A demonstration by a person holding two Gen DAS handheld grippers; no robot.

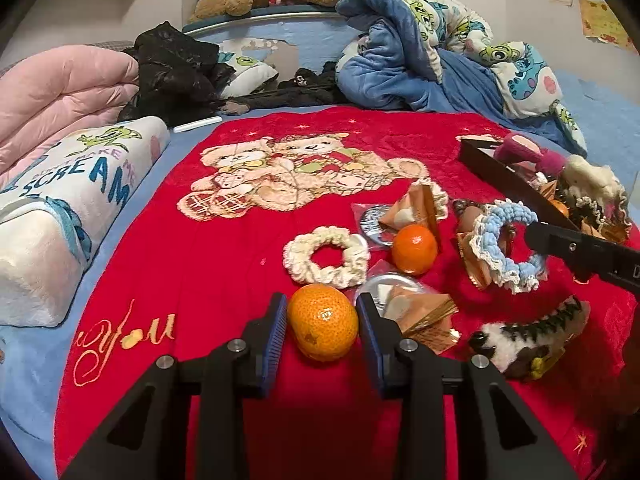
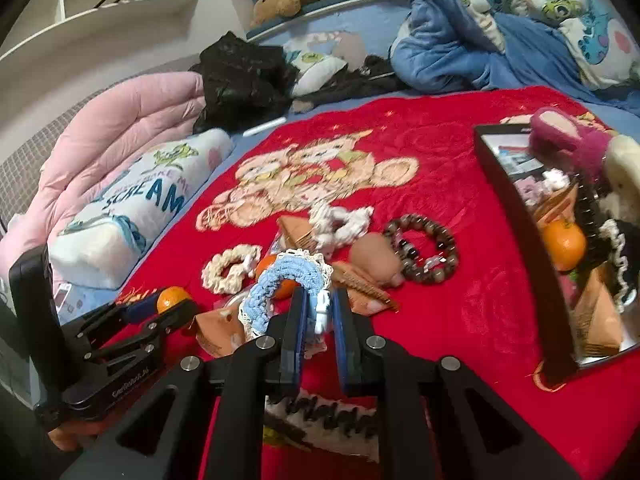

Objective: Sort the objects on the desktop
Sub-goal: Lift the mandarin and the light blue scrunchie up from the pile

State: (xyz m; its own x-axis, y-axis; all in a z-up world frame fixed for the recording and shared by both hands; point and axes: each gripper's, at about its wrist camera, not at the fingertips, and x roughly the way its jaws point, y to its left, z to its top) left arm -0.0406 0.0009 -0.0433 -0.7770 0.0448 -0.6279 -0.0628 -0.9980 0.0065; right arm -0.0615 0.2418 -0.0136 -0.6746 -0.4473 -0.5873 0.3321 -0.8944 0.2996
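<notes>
Left gripper [image 1: 322, 316]: your 2 ribbed blue pads clamp the round, dimpled orange [image 1: 322, 322] on the red blanket [image 1: 224, 272].
Right gripper [image 2: 318, 312]: nearly closed, pinching the blue crocheted scrunchie [image 2: 280, 280]; its lace edge blurs.

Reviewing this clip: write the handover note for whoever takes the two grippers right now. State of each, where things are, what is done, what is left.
Left gripper: closed on a tangerine at the near edge of the red blanket.
Right gripper: shut on the blue scrunchie, pinching its lace edge.
Black tray, on the right: already holds a tangerine, plush toys, a black lace item and wrapped packets.
Left on the blanket: second tangerine, cream scrunchie, white scrunchie, bead bracelet, fuzzy hair claw, wrapped packets and round badges.
Next, probably: carry both held items to the tray.
</notes>
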